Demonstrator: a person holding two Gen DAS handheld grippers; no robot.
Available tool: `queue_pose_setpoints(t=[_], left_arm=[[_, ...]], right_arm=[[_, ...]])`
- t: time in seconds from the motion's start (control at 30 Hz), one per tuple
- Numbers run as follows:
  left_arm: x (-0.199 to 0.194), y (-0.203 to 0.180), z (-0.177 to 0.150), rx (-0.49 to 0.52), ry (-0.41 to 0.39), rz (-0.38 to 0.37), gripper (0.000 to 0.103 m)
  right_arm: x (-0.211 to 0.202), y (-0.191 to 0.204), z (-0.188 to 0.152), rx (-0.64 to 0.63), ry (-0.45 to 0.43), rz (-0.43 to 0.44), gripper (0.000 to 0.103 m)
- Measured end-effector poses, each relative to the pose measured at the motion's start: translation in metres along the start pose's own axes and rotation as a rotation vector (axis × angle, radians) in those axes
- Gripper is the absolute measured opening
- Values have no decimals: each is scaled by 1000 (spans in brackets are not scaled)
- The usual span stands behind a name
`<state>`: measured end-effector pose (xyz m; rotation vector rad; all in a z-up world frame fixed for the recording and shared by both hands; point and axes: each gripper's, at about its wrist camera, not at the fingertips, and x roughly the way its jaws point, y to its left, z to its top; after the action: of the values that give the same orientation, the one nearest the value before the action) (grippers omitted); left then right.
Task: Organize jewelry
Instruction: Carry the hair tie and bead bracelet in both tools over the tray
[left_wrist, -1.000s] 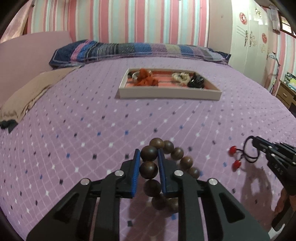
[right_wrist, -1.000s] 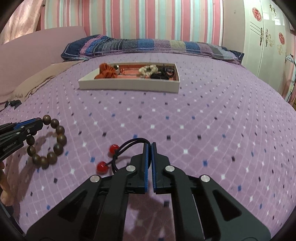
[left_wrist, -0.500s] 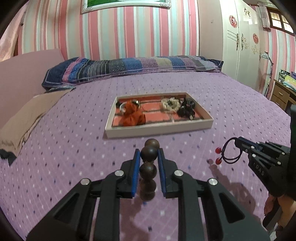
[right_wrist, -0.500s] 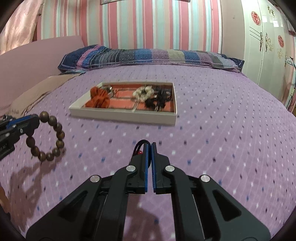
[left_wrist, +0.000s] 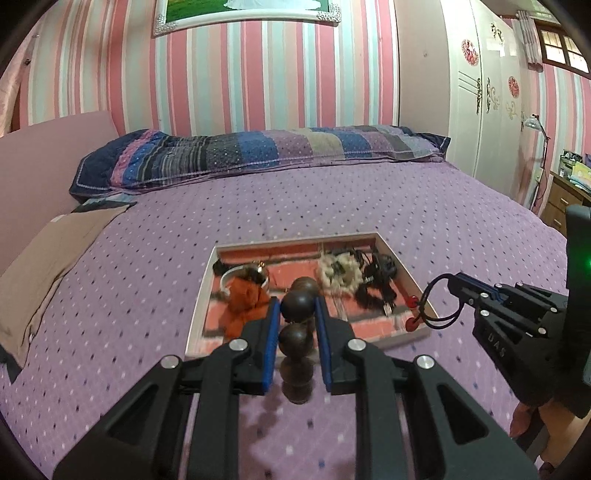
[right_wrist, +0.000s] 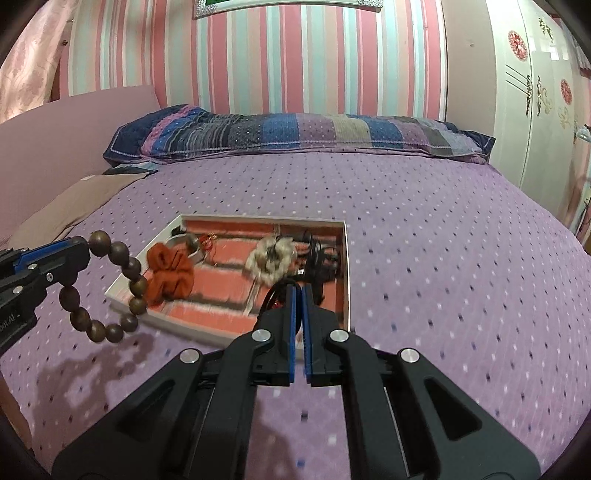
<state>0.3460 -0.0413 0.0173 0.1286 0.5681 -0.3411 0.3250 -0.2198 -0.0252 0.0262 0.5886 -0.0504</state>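
Note:
My left gripper (left_wrist: 297, 308) is shut on a brown wooden bead bracelet (left_wrist: 297, 339), which hangs edge-on between its blue pads; in the right wrist view the bracelet (right_wrist: 110, 291) dangles as a ring at the left. My right gripper (right_wrist: 298, 290) is shut on a black hair tie with red beads (left_wrist: 424, 310), whose loop (right_wrist: 273, 297) peeks out left of its tips. Both grippers hover at the near edge of a white tray (left_wrist: 197, 306) (right_wrist: 345, 258) with a red lining, holding an orange scrunchie (right_wrist: 168, 271), a cream scrunchie (right_wrist: 271, 258) and black hair ties (right_wrist: 321, 258).
The tray lies on a purple dotted bedspread (right_wrist: 443, 258). A striped pillow (left_wrist: 258, 151) lies along the far edge under a striped wall. A beige cloth (left_wrist: 48, 254) lies at the left, a white wardrobe (left_wrist: 487, 110) and a wooden desk (left_wrist: 561, 203) at the right.
Both grippers have risen and moved forward to the tray's near edge, carrying the bracelet and the hair tie. The tray now looms much larger in both views.

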Motion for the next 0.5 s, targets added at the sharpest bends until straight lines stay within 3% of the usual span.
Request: queue_pose_setpoints(t=[0.23, 0.5], left_arm=[[66, 7, 15, -28, 65, -17, 20], [135, 37, -8, -67, 173, 52, 20]], right_arm=[[60, -2, 17, -15, 51, -17, 4], [125, -15, 0, -13, 150, -66, 4]])
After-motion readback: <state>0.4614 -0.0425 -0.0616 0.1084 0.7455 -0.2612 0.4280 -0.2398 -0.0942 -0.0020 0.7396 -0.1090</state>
